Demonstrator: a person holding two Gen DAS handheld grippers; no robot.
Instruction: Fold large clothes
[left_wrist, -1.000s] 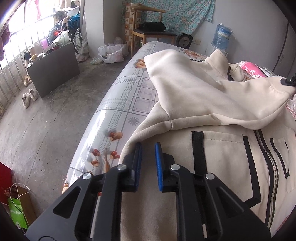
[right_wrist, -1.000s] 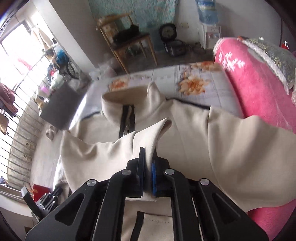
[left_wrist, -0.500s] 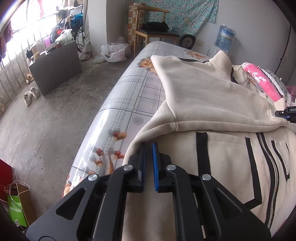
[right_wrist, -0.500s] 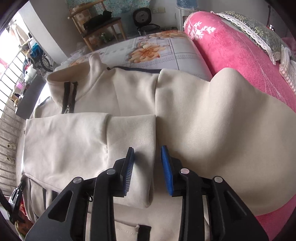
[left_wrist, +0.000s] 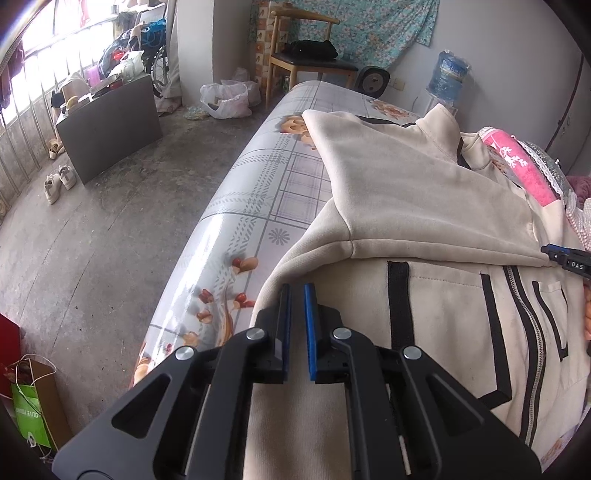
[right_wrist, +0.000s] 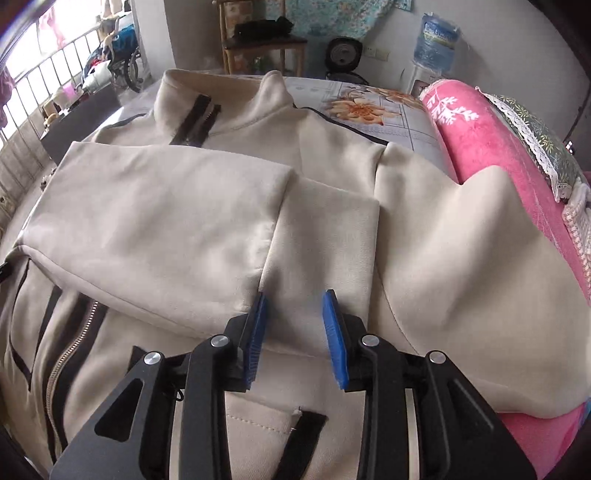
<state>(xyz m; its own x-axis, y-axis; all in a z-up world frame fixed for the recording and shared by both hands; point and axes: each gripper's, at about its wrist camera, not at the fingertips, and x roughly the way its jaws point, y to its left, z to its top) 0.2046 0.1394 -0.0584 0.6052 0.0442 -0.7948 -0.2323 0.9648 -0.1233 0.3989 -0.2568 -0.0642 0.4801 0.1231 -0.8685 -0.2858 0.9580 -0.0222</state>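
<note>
Between the right claw (right_wrist: 295, 325) pads: folded sleeve cuff (right_wrist: 325, 240), untouched, jaws apart and opening. Left claw (left_wrist: 297, 317) nearly together, no fabric visibly pinched, over the cream jacket (left_wrist: 424, 302) side edge. Jacket lies on the bed (left_wrist: 251, 206).

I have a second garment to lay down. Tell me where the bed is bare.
Bare strip of bed between its floor-side edge and the cream jacket, running to the far end. Small patch beyond the collar. Crowded: pink blanket against the jacket's other side.
</note>
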